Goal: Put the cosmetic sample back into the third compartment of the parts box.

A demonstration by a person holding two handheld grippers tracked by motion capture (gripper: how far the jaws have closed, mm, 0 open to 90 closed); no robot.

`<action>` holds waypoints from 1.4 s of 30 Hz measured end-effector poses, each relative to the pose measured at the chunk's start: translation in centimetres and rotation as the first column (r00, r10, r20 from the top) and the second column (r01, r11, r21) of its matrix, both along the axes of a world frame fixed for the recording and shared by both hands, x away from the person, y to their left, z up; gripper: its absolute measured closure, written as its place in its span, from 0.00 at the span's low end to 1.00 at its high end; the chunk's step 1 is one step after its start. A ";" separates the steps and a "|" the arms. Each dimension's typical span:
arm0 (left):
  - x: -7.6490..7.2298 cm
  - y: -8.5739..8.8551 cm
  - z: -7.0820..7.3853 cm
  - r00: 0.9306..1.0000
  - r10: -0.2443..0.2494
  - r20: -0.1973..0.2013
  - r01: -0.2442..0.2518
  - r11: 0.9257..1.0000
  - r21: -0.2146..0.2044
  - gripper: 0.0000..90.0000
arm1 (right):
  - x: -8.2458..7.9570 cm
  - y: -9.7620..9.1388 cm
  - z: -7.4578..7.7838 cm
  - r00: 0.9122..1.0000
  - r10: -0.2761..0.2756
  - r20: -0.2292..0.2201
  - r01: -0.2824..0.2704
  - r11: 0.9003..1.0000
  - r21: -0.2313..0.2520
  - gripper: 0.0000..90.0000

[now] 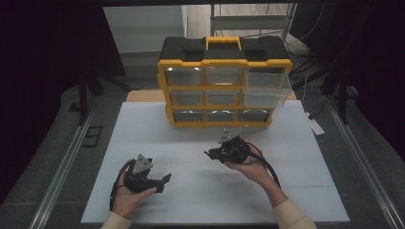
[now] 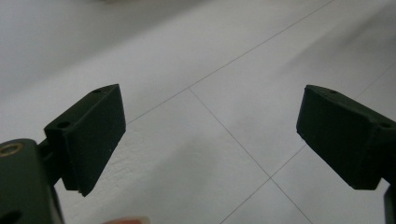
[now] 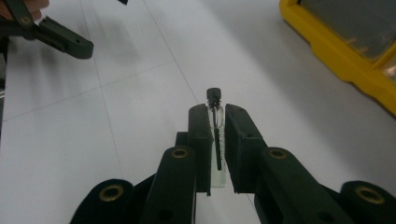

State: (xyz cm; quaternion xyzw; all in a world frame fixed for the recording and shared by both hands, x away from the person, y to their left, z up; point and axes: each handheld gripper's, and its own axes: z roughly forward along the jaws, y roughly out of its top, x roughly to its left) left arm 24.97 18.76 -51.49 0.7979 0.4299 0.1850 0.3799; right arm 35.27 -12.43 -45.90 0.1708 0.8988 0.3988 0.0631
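My right gripper point(image 3: 217, 113) is shut on a small clear glass vial point(image 3: 215, 122) with a black cap that sticks out past the fingertips. A thin dark stem runs down inside the vial. In the high view the right gripper point(image 1: 210, 153) hovers above the middle of the white table point(image 1: 191, 200), in front of the organizer, with its jaws pointing left. My left gripper point(image 2: 210, 135) is open, with bare table between its fingers. It rests low at the front left point(image 1: 164, 183) in a hand, and its jaw point(image 3: 60, 39) shows far off in the right gripper view.
A yellow and black drawer organizer point(image 1: 222, 81) with clear drawers stands at the back of the table; its yellow base point(image 3: 345, 51) is to the right of the vial. Its top right drawer point(image 1: 267, 83) is pulled out. A white power strip point(image 1: 315, 125) lies off the right edge.
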 end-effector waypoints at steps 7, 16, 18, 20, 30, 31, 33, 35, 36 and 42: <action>-0.1 0.1 0.0 1.000 0.007 0.004 -0.007 1.000 -0.003 0.10 | -0.2 -0.8 1.0 1.000 -0.022 0.009 0.021 0.999 0.048 0.91; -0.1 0.2 0.1 1.000 0.009 0.007 -0.009 1.000 -0.006 0.10 | -0.5 -1.8 2.2 0.996 -0.090 0.026 0.087 0.991 0.103 0.91; -0.2 0.2 0.1 1.000 0.010 0.008 -0.010 1.000 -0.006 0.10 | -0.5 -2.0 2.5 0.995 -0.094 0.024 0.090 0.989 0.115 0.91; -0.2 0.2 0.1 1.000 0.011 0.009 -0.011 1.000 -0.006 0.10 | -0.5 -2.1 2.6 0.995 -0.096 0.027 0.092 0.988 0.123 0.91; -0.2 0.2 0.1 1.000 0.009 0.013 -0.009 1.000 -0.008 0.10 | -1.0 -2.5 3.6 0.986 -0.159 0.054 0.146 0.972 0.186 0.91; -0.2 0.2 0.1 1.000 0.010 0.012 -0.010 1.000 -0.008 0.10 | -1.0 -2.6 3.7 0.986 -0.161 0.053 0.148 0.970 0.194 0.91; -0.2 0.2 0.1 1.000 0.010 0.013 -0.009 1.000 -0.007 0.10 | -1.0 -2.8 3.9 0.985 -0.165 0.057 0.151 0.968 0.200 0.91; -0.2 0.2 0.1 1.000 0.010 0.014 -0.010 1.000 -0.007 0.10 | -1.1 -3.0 4.1 0.983 -0.173 0.058 0.157 0.965 0.211 0.91; -0.2 0.2 0.1 1.000 0.010 0.014 -0.010 1.000 -0.006 0.10 | -1.1 -3.0 4.2 0.982 -0.179 0.061 0.162 0.963 0.216 0.91; -0.2 0.2 0.2 1.000 0.008 0.014 -0.008 1.000 -0.003 0.10 | -1.4 -3.4 4.8 0.976 -0.203 0.077 0.178 0.952 0.250 0.91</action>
